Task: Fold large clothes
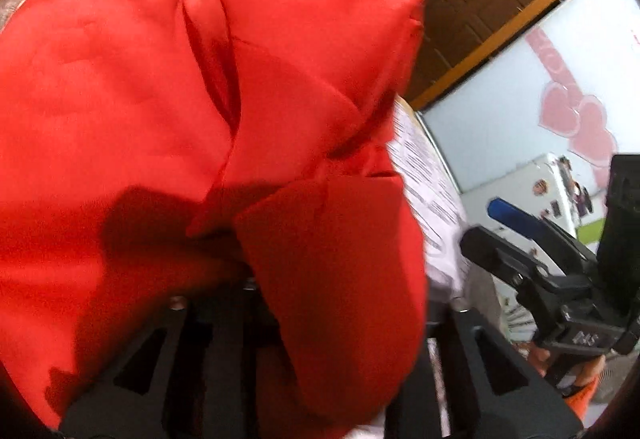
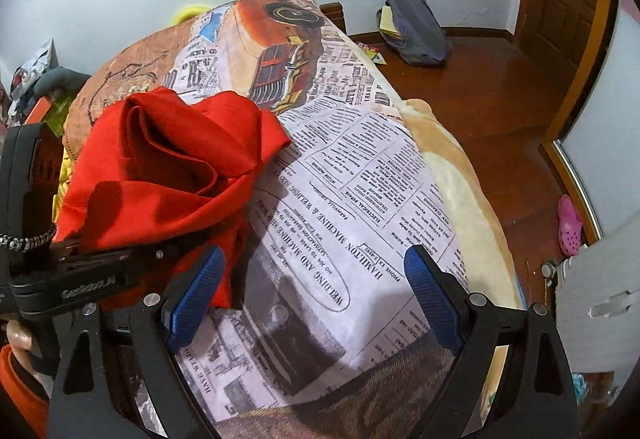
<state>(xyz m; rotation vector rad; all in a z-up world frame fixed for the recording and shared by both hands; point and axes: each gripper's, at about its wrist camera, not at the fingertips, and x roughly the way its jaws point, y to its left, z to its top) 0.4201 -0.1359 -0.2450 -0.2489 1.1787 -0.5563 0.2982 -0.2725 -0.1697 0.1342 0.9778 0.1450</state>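
A large red garment [image 2: 168, 167] lies bunched on a bed with a newspaper-print cover [image 2: 360, 207]. In the left wrist view the red garment [image 1: 200, 119] fills most of the frame and drapes over my left gripper, hiding its fingertips. In the right wrist view my left gripper [image 2: 80, 251] sits at the left under the cloth edge and seems shut on it. My right gripper [image 2: 316, 275] is open and empty, its blue pads [image 2: 432, 295] hovering over the bedcover just right of the garment. It also shows in the left wrist view [image 1: 520, 231].
The bed's right edge with a beige blanket [image 2: 460, 175] drops to a wooden floor [image 2: 500, 87]. A dark bag [image 2: 416, 27] lies on the floor by the wall, a pink shoe [image 2: 570, 225] near a door. Clutter sits at the far left [image 2: 32, 79].
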